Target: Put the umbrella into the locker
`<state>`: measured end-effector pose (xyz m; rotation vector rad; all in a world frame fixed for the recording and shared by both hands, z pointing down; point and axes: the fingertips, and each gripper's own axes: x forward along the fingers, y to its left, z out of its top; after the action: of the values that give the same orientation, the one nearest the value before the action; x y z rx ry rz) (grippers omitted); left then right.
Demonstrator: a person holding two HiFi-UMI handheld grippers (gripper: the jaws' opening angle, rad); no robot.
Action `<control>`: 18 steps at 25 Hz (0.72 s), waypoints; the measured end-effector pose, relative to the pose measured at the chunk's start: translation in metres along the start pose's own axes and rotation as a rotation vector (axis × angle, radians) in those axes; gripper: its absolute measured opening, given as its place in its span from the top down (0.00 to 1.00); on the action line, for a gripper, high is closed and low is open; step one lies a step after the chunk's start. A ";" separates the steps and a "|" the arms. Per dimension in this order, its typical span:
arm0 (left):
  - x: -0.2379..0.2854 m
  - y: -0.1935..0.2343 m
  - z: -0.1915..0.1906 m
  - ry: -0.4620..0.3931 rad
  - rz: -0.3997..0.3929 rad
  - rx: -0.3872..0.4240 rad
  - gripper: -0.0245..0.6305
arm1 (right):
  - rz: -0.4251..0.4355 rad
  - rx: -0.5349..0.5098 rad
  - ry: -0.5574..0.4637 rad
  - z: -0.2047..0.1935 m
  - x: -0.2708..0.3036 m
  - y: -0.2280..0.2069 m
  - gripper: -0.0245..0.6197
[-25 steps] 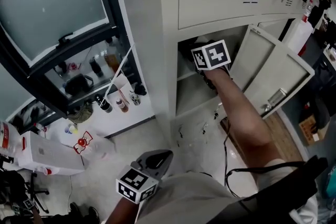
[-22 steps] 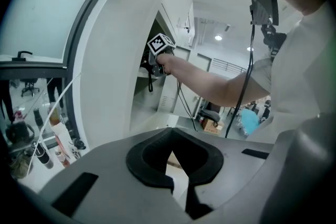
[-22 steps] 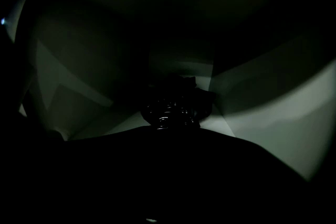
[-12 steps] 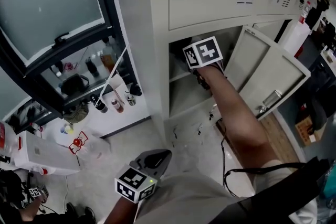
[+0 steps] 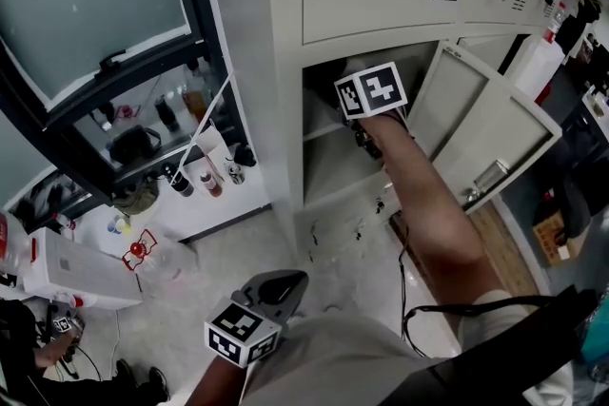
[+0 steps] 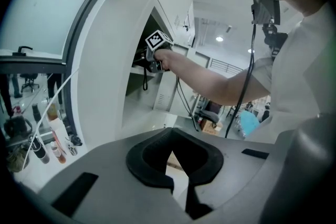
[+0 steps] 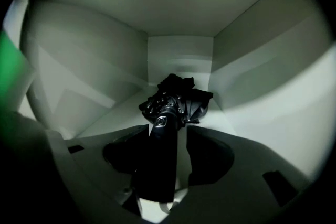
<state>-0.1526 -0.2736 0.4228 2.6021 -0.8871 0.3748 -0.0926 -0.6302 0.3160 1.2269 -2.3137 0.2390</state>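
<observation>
Release under way at the locker [image 5: 276,109]: a person reaches the right tool [image 7: 169,144] into the open compartment at 12 o'clock in the head view, with the compartment door [image 5: 485,133] swung out toward 3 o'clock. The folded black umbrella [image 7: 176,99] lies on the compartment floor [image 7: 121,113], its bunched canopy toward the back wall at 12 o'clock. Its handle [image 7: 160,155] runs back toward 6 o'clock between the tool's jaws. Those jaws are opening; the handle sits against the left one, and a strip of light shows beside the right one, so the grip looks given up. The left tool [image 6: 179,186] hangs idle down at 7 o'clock by the person's waist, with its jaws together on nothing. The placing step appears all but done. The next move likely calls for drawing the right tool straight back out without snagging the handle or dragging the umbrella forward, and perhaps swinging the door shut after that.
</observation>
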 end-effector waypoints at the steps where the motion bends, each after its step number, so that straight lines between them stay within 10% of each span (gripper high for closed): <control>1: 0.000 -0.001 -0.002 0.004 -0.001 -0.003 0.95 | 0.006 0.001 -0.004 -0.001 -0.002 0.001 0.65; 18: 0.033 -0.029 0.001 0.038 -0.035 0.003 0.95 | 0.104 -0.013 -0.125 -0.029 -0.079 0.018 0.65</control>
<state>-0.1088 -0.2702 0.4261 2.6001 -0.8277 0.4151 -0.0601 -0.5514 0.3023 1.1461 -2.4857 0.1872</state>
